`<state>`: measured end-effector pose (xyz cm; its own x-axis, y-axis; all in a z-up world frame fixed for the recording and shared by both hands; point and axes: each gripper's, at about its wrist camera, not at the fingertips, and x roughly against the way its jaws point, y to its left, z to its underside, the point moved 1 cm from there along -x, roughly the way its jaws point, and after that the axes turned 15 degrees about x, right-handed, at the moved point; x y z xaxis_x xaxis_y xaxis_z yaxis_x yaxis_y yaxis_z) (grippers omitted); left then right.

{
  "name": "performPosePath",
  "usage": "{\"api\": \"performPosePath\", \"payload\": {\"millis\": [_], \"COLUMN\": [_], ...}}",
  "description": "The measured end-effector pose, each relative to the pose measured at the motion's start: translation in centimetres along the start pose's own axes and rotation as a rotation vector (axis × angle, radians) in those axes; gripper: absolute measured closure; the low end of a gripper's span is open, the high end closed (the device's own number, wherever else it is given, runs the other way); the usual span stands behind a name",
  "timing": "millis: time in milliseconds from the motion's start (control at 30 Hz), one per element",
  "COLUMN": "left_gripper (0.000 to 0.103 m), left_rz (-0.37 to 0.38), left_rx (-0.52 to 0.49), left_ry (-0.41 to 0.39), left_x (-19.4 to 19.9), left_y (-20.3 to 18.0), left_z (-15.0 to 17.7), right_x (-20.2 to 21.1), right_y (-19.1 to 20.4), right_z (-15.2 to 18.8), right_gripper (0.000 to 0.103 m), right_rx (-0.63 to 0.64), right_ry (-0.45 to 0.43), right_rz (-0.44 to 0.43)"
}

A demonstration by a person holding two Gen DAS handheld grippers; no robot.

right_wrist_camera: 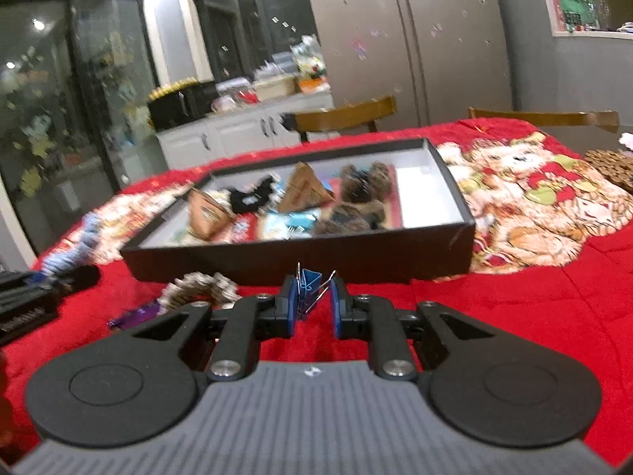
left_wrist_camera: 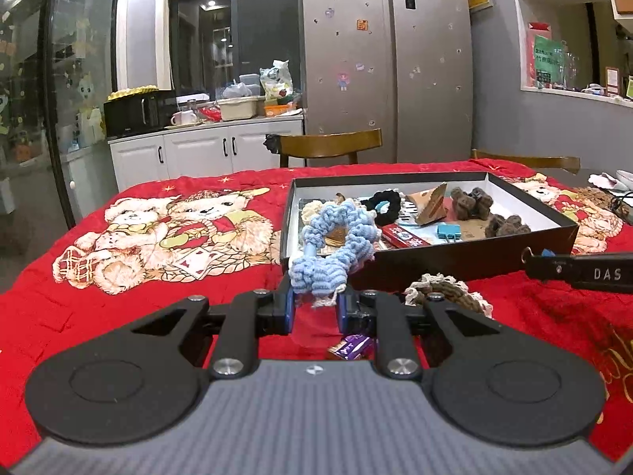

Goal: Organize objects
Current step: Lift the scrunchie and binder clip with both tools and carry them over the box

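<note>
My left gripper (left_wrist_camera: pixel 315 303) is shut on a light blue crocheted scrunchie (left_wrist_camera: pixel 334 247) and holds it up in front of the near left corner of a black shallow box (left_wrist_camera: pixel 435 263). The box holds several small items: a black scrunchie (left_wrist_camera: pixel 383 202), brown furry clips (left_wrist_camera: pixel 472 202), a blue binder clip (left_wrist_camera: pixel 448 231). My right gripper (right_wrist_camera: pixel 314 301) is shut on a blue binder clip (right_wrist_camera: pixel 310 287), just in front of the box's near wall (right_wrist_camera: pixel 300 263). A brown and cream scrunchie (left_wrist_camera: pixel 447 291) and a purple wrapper (left_wrist_camera: pixel 350 346) lie on the red cloth.
The table is covered by a red quilt with teddy bears (left_wrist_camera: pixel 174 233). Two wooden chairs (left_wrist_camera: pixel 330 144) stand behind it, with a fridge (left_wrist_camera: pixel 387 59) and a cluttered counter (left_wrist_camera: pixel 205 118) beyond. The right gripper's body (left_wrist_camera: pixel 585 271) reaches in from the right.
</note>
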<state>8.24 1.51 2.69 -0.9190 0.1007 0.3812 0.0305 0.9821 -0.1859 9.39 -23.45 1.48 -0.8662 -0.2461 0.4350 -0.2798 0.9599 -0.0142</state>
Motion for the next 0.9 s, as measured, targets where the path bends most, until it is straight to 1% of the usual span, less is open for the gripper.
{"api": "performPosePath", "payload": {"millis": [167, 300, 367, 467, 567, 767, 900], "left_gripper": [0.080, 0.080, 0.080, 0.080, 0.080, 0.080, 0.080], "left_rz": [0.005, 0.013, 0.016, 0.000, 0.005, 0.004, -0.001], "left_rx": [-0.004, -0.018, -0.022, -0.024, -0.005, 0.025, 0.020], "left_ry": [0.006, -0.005, 0.003, 0.013, 0.016, 0.036, 0.048], "left_x": [0.2, 0.6, 0.7, 0.6, 0.7, 0.2, -0.2], "left_y": [-0.3, -0.7, -0.8, -0.9, -0.6, 0.0, 0.0], "left_z": [0.2, 0.3, 0.2, 0.1, -0.2, -0.4, -0.5], "right_x": [0.6, 1.0, 1.2, 1.6, 1.7, 1.9, 2.6], "right_y": [0.8, 1.0, 1.0, 1.3, 1.7, 1.4, 1.3], "right_z": [-0.1, -0.2, -0.3, -0.4, -0.5, -1.0, -1.6], "right_gripper": [0.083, 0.083, 0.084, 0.085, 0.085, 0.085, 0.085], "right_rx": [0.024, 0.025, 0.027, 0.040, 0.053, -0.005, -0.028], "right_ry": [-0.048, -0.069, -0.083, -0.116, -0.127, -0.135, -0.152], "right_rz": [-0.016, -0.026, -0.034, -0.043, -0.044, -0.057, -0.053]}}
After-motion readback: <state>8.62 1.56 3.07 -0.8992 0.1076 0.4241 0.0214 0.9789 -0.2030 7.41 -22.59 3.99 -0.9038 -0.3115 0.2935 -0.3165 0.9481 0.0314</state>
